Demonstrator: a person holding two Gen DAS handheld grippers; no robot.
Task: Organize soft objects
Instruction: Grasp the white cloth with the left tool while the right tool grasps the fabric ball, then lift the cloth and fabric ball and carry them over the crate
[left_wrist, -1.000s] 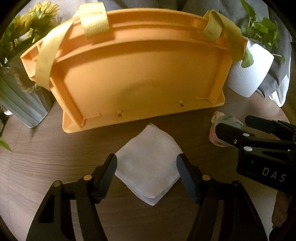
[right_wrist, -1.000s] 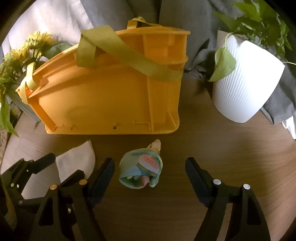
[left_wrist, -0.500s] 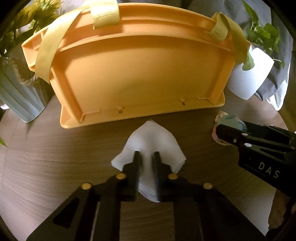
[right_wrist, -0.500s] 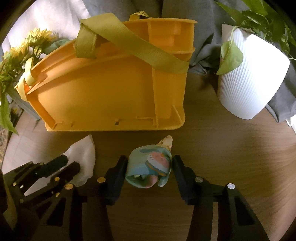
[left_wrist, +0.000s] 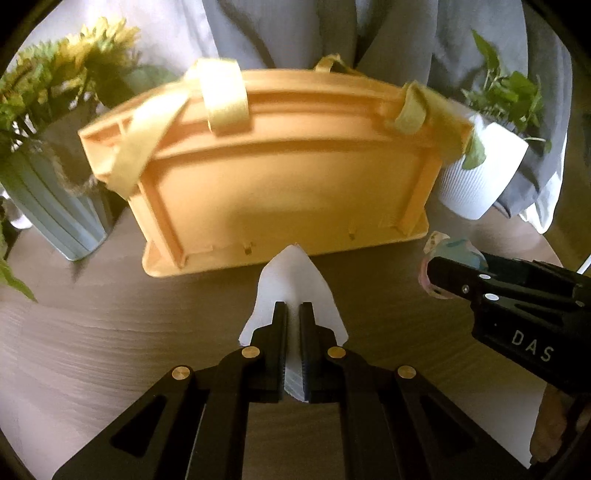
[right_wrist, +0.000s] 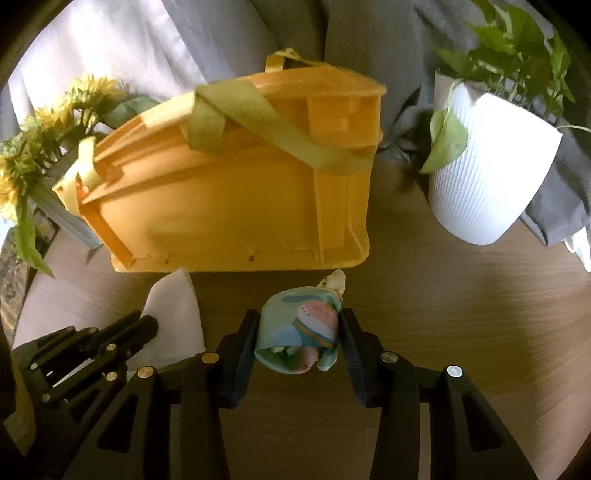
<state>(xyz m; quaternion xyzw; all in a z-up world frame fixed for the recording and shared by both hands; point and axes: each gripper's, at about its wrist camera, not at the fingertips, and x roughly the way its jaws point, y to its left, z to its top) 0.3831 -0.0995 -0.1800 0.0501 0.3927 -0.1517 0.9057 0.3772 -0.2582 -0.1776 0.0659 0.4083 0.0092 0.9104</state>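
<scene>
Two soft bundles: folded white cloth (left_wrist: 295, 284), patterned roll (right_wrist: 301, 328).

Wood-grain table (right_wrist: 461, 314) w/ orange basket (right_wrist: 229, 206), white planter (right_wrist: 487, 177), ribbed vase (left_wrist: 55, 218) on it.

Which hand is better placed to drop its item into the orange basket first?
Either could, but I'd lean right. The right gripper clamps the compact rolled cloth; the left gripper pinches a white cloth that will dangle. Both face the orange basket.

Both angled downward side by side: left hand-held gripper (left_wrist: 293, 314) is clamped fully closed, right hand-held gripper (right_wrist: 298, 334) has just been closing, its jaws partly apart.
</scene>
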